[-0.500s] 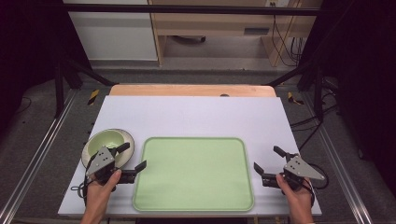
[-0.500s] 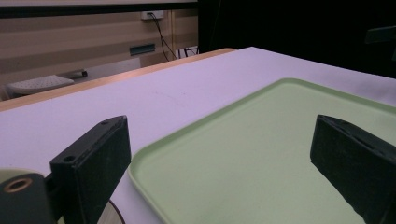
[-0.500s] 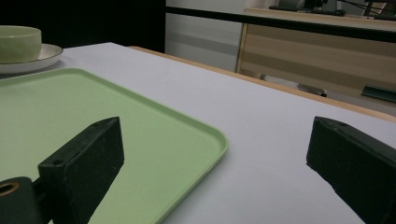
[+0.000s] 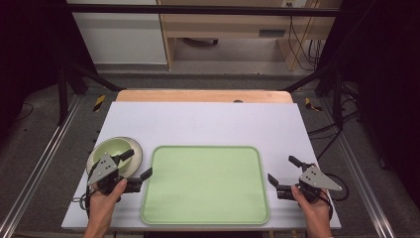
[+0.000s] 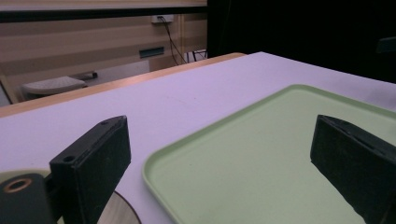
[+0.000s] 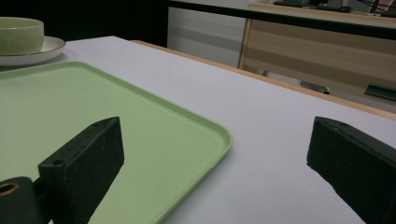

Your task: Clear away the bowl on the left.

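My left gripper [image 4: 132, 166] has its jaws spread wide with nothing between them, and my right gripper [image 4: 283, 174] is the same: wide open, empty. The bowl [image 4: 113, 148] sits on its plate [image 4: 133, 159] just ahead of my left gripper, partly under it in the high view; one jaw reaches over the bowl's rim, the other hangs near the tray's [image 4: 205, 218] left edge. I cannot tell whether that jaw touches the bowl.

I judge the bowl to be glazed ceramic or hard melamine: stiff, smooth, likely slippery on the pads, and liable to chip if dropped. It rests loose on the plate, so lifting it by the wall should leave the plate behind. The rim is the place to grip, one jaw inside and one outside, closing gently. The plate is shallow and flat; its thin edge would be harder to get under.

The tray lies between my two grippers, touching neither that I can see, its raised lip just right of the plate. It is bare, with plenty of room to set things down. The table [image 4: 208, 119] ahead is open too. My right gripper hovers off the tray's right edge, near the table's side, so I would keep moves inward.
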A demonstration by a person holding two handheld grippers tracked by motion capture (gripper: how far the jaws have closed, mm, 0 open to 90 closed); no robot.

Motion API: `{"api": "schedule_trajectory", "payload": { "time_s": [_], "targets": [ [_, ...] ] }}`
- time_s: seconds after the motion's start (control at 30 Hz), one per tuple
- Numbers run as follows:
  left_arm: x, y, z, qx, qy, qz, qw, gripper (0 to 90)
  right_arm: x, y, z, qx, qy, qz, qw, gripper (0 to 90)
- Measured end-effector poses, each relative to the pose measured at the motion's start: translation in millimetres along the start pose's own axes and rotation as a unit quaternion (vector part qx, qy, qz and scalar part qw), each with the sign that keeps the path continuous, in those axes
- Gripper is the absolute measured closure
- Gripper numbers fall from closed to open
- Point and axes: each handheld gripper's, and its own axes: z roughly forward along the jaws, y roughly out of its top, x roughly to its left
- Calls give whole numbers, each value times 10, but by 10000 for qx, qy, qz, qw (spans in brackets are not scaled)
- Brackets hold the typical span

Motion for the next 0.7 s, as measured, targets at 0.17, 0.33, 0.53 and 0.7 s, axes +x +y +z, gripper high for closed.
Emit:
{"api": "schedule_trajectory", "payload": {
  "time_s": [0.17, 0.33, 0.53, 0.7],
  "targets": [
    [25, 104, -43, -50, 220, 71, 9997, 51, 6, 0, 4, 1, 18, -7, 10000, 40],
    [61, 213, -12, -102, 395, 64, 9991, 51, 12, -3, 4, 4, 12, 3, 10000, 40],
    [134, 333, 54, 71, 571, 230, 9981, 52, 11, -6, 0, 11, -6, 14, 10000, 40],
    [251, 403, 93, 193, 776, 328, 9963, 57, -6, -18, -6, 15, -43, 54, 10000, 40]
  ]
}}
